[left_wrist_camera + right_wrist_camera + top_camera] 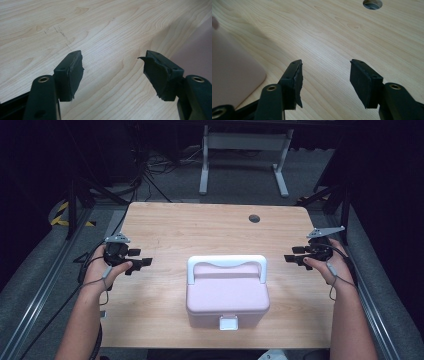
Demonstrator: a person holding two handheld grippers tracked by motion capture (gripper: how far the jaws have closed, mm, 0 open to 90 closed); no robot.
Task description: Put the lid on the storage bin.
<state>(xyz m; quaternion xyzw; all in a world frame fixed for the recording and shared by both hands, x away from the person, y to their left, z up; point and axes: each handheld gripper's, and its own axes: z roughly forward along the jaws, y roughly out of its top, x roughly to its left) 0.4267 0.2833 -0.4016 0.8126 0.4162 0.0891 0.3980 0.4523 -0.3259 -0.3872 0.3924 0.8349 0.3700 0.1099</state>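
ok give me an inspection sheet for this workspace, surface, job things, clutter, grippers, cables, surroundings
surface: light wooden table, round hole near the far edge
job's things: pink box with white handle and white front latch, lid down, near the front middle
clutter: nothing seen
grippers: left gripper and right gripper open, empty, either side of the box, apart from it
cables: a cord trails from the right gripper; loose cables on the floor beyond
surroundings: grey floor, white desk frame behind, dark background
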